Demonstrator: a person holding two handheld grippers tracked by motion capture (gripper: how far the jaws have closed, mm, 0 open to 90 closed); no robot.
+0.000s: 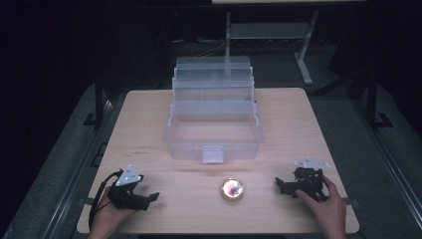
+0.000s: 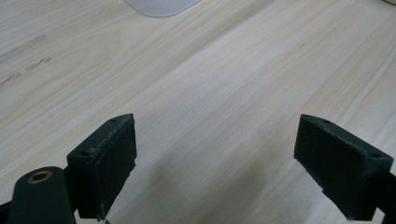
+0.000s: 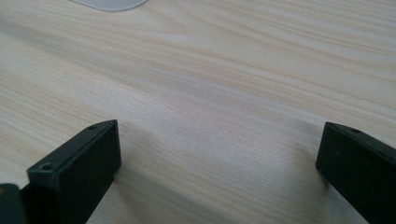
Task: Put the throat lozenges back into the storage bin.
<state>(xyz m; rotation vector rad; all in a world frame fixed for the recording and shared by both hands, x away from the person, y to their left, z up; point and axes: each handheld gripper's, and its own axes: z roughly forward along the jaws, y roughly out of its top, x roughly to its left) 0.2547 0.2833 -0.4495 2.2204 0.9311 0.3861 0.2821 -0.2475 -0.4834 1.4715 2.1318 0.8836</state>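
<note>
The wooden surface (image 1: pixel 288 114) carries one clear plastic box (image 1: pixel 214 134), standing open with its stepped trays raised toward the back and a small latch at its front wall. It sits ahead of both claws, roughly midway between them and well apart from each. In each gripper view a rounded pale corner of the box is cut off by the top edge.

One small round tin (image 1: pixel 232 189) lies between the two claws, to the right of the left claw (image 1: pixel 154 196) and to the left of the right claw (image 1: pixel 278 183), apart from both. It has a gold rim and a bright top with a pinkish patch; glare washes out the rest, so any pattern is hard to make out.

There are two claws, one in each hand. Both are released, jaws spread wide over bare wood, grasping nothing. Both are held low, close to the surface.
</note>
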